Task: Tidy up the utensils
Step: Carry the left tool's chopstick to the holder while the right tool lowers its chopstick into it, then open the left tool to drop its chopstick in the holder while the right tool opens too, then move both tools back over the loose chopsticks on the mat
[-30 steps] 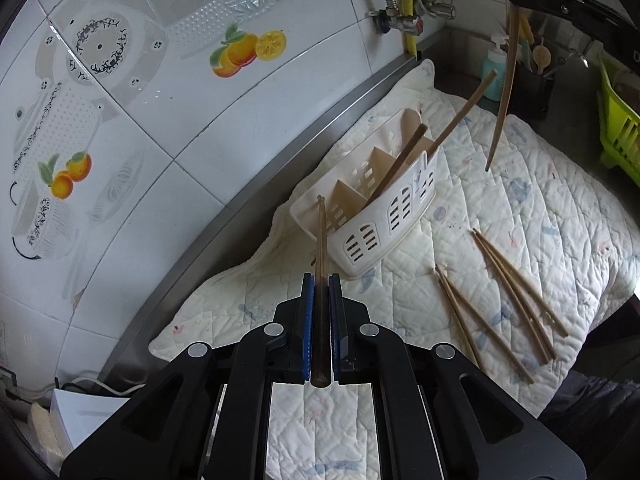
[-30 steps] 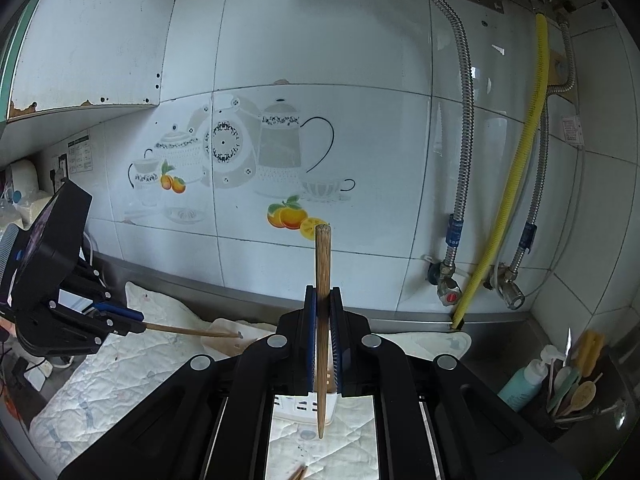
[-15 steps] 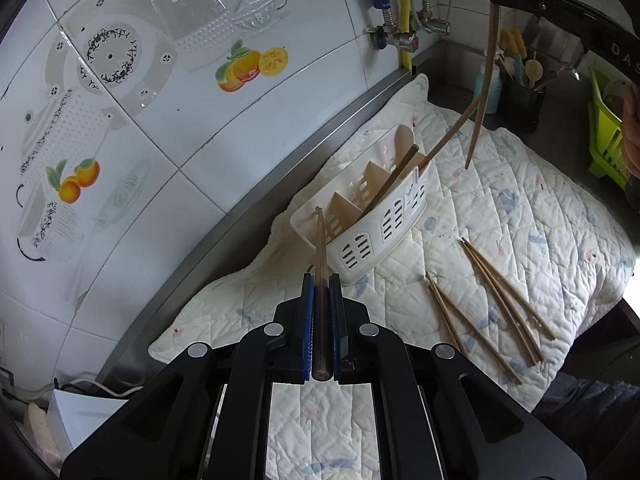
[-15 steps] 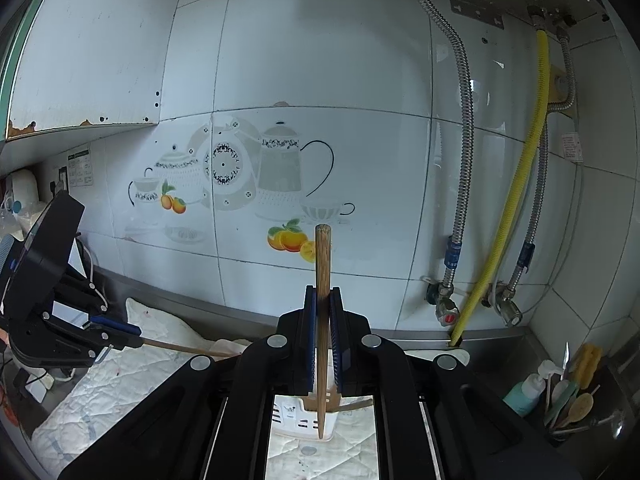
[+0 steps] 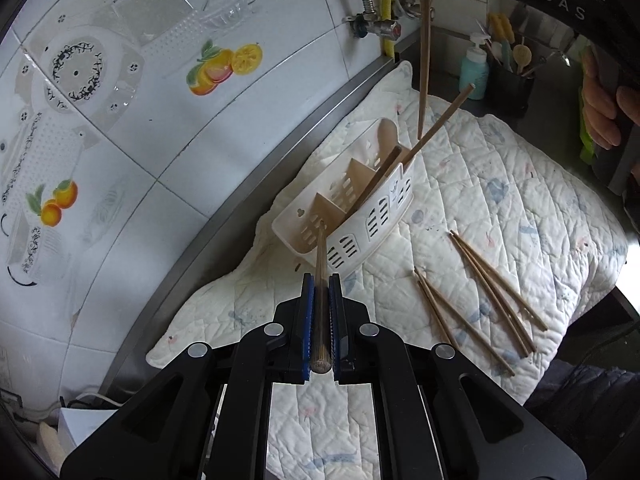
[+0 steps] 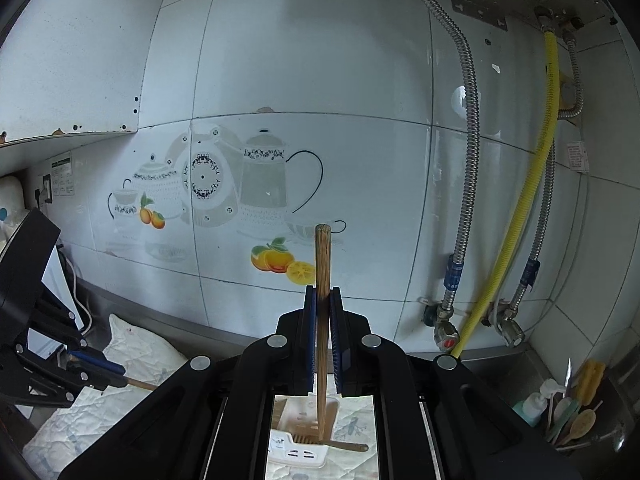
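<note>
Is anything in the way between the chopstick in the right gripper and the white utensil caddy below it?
Partly. The right gripper holds its chopstick upright over the far end of the white utensil caddy, where a leaning chopstick and a wooden spoon already sit. The gap above the caddy looks open.

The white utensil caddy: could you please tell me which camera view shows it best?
The left wrist view: the white utensil caddy lies whole on the quilted cloth, its dividers and slotted side visible, with chopsticks leaning out of one end. The right wrist view shows only a slice of it, framed between the claw's arms.
</note>
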The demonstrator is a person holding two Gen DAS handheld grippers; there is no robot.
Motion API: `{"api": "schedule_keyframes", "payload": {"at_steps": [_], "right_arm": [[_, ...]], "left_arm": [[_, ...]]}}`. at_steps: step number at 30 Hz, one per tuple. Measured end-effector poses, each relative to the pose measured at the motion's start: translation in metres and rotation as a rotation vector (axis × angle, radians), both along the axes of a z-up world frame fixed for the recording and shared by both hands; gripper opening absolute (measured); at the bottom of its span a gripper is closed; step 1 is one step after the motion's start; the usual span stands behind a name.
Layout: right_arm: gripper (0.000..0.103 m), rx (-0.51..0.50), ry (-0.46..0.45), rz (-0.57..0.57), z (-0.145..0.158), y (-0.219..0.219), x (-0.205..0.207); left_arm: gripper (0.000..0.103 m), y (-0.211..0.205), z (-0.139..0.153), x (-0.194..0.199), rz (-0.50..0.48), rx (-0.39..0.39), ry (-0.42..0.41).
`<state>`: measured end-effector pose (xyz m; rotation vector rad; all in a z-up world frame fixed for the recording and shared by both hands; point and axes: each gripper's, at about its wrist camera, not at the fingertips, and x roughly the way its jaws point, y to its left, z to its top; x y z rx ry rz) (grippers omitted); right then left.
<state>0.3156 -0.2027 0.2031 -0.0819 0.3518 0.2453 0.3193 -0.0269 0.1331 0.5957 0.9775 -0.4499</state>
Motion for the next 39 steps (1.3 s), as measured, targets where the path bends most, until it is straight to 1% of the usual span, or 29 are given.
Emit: {"api": "schedule_keyframes", "payload": {"at_steps": [4,6,8,12,16,18,19,20,22,27,29,30,32,34,37,39], "right_arm": [[0.007,0.01,0.027,-0.013,-0.012,0.0,0.017],[0.007,0.018,0.051,-0.015,-0.021,0.0,0.024],[0.007,0.023,0.075,-0.016,-0.03,0.001,0.03],[0.007,0.041,0.117,-0.011,-0.044,-0.002,0.039],[0.01,0.046,0.122,-0.015,-0.048,-0.005,0.04],[0.016,0.046,0.117,-0.014,-0.047,-0.007,0.036],[0.016,0.051,0.114,-0.014,-0.045,-0.008,0.033],[0.016,0.054,0.109,-0.012,-0.044,-0.01,0.03],[0.017,0.055,0.103,-0.011,-0.04,-0.012,0.021],[0.017,0.066,0.091,0.008,-0.03,-0.018,-0.015],[0.017,0.07,0.093,0.017,-0.029,-0.021,-0.034],[0.019,0.067,0.095,0.02,-0.029,-0.022,-0.045],[0.021,0.059,0.1,0.023,-0.032,-0.023,-0.067],[0.022,0.063,0.113,0.04,-0.039,-0.025,-0.089],[0.022,0.058,0.139,0.047,-0.053,-0.027,-0.12],[0.022,0.05,0.149,0.05,-0.061,-0.027,-0.14]], "left_arm": [[0.007,-0.008,-0.008,0.012,0.0,-0.006,0.024],[0.007,-0.009,-0.01,0.017,0.005,-0.026,0.034],[0.01,-0.008,-0.011,0.023,0.021,-0.051,0.035],[0.01,-0.004,-0.015,0.03,0.037,-0.086,0.049],[0.011,0.002,-0.018,0.034,0.055,-0.116,0.057],[0.014,0.005,-0.018,0.034,0.062,-0.137,0.055],[0.017,0.006,-0.016,0.033,0.063,-0.149,0.05],[0.021,0.008,-0.014,0.032,0.064,-0.163,0.045],[0.025,0.01,-0.011,0.027,0.067,-0.179,0.029],[0.027,0.019,0.0,0.004,0.075,-0.231,-0.022],[0.036,0.022,0.0,-0.014,0.068,-0.234,-0.045],[0.038,0.023,-0.003,-0.023,0.06,-0.227,-0.052],[0.047,0.025,-0.01,-0.043,0.03,-0.229,-0.042],[0.05,0.025,-0.024,-0.063,0.014,-0.213,-0.03],[0.051,0.026,-0.047,-0.091,-0.01,-0.212,-0.001],[0.053,0.031,-0.064,-0.108,-0.006,-0.232,0.025]]}}
